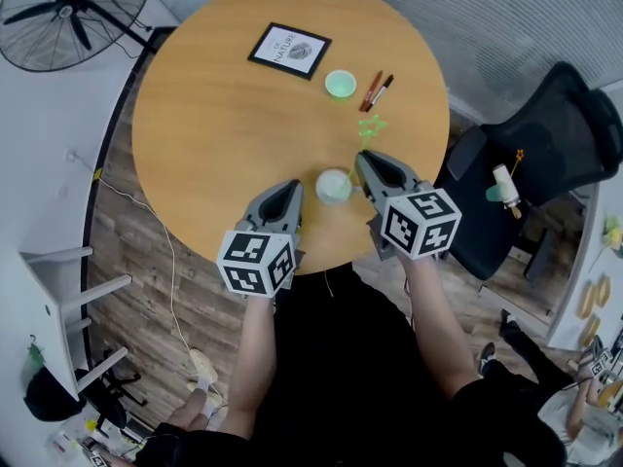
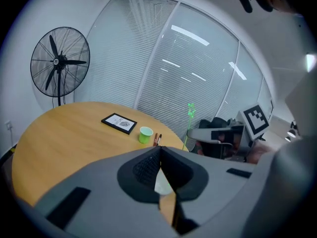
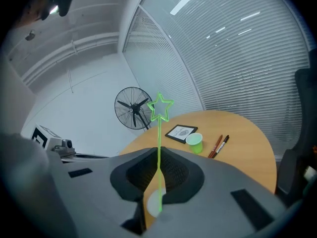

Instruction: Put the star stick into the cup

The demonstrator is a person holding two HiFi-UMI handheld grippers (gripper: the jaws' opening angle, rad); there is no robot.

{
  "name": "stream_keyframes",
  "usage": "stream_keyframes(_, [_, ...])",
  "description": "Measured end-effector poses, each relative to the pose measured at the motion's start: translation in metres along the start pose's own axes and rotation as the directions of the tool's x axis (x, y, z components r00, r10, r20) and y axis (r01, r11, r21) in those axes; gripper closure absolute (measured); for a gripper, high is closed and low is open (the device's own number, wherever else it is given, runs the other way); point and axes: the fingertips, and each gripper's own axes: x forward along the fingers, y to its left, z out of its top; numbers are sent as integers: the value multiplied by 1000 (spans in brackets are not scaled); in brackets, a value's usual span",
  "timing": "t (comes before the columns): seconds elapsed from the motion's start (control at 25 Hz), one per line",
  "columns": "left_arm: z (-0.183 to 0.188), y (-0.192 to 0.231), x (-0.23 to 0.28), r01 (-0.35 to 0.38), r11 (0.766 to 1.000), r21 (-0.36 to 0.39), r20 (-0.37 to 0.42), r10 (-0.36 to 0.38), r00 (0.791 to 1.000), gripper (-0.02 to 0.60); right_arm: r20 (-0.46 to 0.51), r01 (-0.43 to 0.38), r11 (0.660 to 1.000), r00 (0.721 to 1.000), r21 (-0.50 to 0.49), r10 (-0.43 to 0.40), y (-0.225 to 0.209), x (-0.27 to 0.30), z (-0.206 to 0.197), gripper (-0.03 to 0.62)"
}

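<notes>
The pale cup (image 1: 333,185) stands close to the near edge of the round table (image 1: 214,115), with wide bare wood to the left of it and beyond it. Farther beyond the cup lie a green cup (image 1: 340,84), two pens (image 1: 377,90) and a framed picture (image 1: 289,49). Just right of the cup, the right gripper (image 1: 362,161) pinches the star stick (image 1: 370,126), whose star rises beyond the cup. Just left of the cup, the left gripper (image 1: 293,187) is closed and empty. The stick's lower end shows only as a blur against the cup through the jaws' gap, and whether it sits inside cannot be told
</notes>
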Motion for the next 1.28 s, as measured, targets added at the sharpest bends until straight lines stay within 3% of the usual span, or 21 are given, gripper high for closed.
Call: stream_keyframes(1.28, [-19,21,43,65,995,-72,-83,-71,994,583,-166,61,997,985,52,-52,-18,30,-64,566])
